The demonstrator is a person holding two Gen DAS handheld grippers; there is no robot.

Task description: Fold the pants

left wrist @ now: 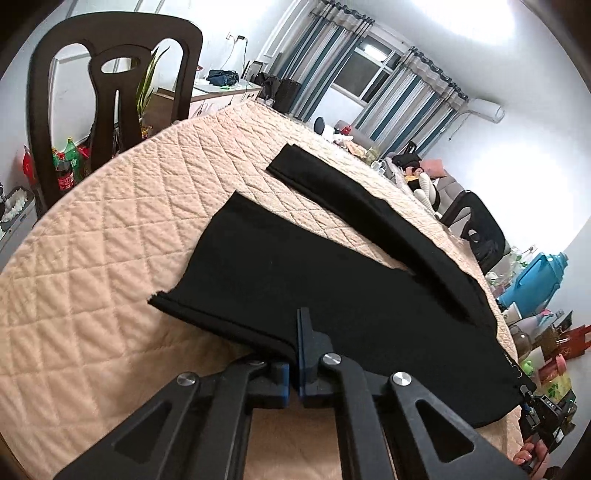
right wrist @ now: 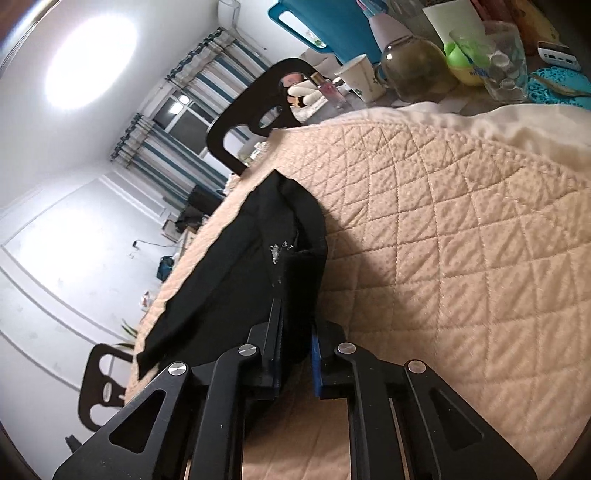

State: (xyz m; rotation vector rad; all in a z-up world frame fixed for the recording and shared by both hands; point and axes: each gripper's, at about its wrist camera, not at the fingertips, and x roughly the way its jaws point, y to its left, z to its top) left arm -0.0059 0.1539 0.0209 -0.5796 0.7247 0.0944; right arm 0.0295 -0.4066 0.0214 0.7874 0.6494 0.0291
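Black pants [left wrist: 295, 266] lie spread on a beige quilted table cover [left wrist: 110, 258], both legs pointing away toward the far edge. My left gripper [left wrist: 295, 343] is shut on the near hem edge of one side, the thin fabric pinched between its blue pads. In the right wrist view the pants [right wrist: 240, 266] run away along the table's left edge. There my right gripper [right wrist: 295, 321] is shut on a bunched fold of the black cloth near the waistband, which is lifted slightly off the cover [right wrist: 461, 258].
A dark chair [left wrist: 110, 74] stands behind the table at the left, another [left wrist: 476, 229] at the right. Soda bottles [left wrist: 66, 166] stand on the floor. A blue jug [right wrist: 325, 26], a glass jar [right wrist: 413, 70] and a paper cup [right wrist: 362, 77] crowd the table's far right end.
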